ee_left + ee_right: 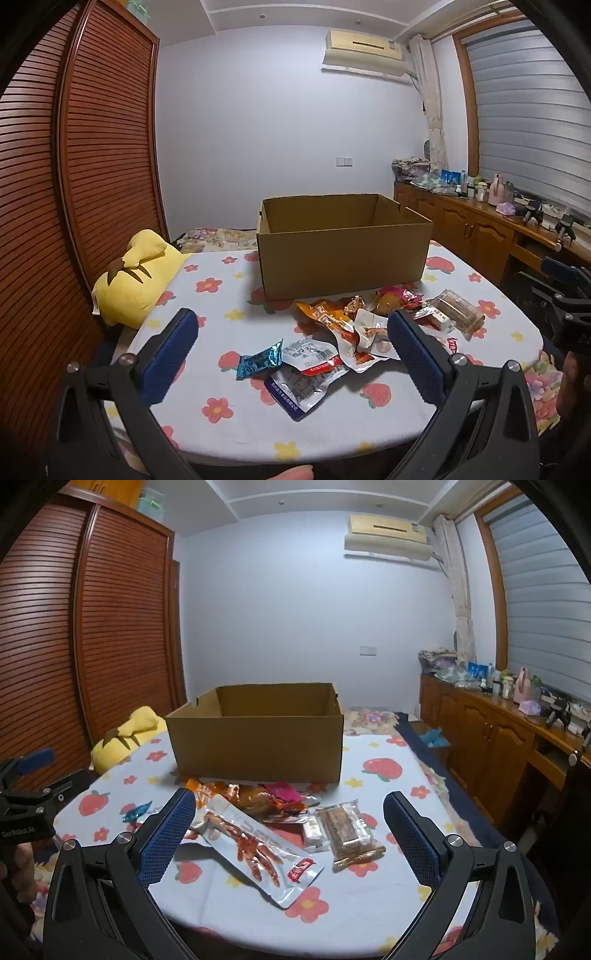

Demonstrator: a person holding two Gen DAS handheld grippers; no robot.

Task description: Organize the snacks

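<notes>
Snacks [343,332] are shown scattered on a floral sheet [229,413] in front of an open box [343,266]. The left gripper [291,332] and right gripper [290,812] are held above them, both spread wide with nothing pinched.

Snack packets [332,347] lie before open cardboard box [343,247].

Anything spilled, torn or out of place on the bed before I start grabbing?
Nothing looks spilled or torn. The snack packets lie in a loose overlapping heap in front of the open cardboard box, with the blue packet slightly apart. Box upright.
</notes>
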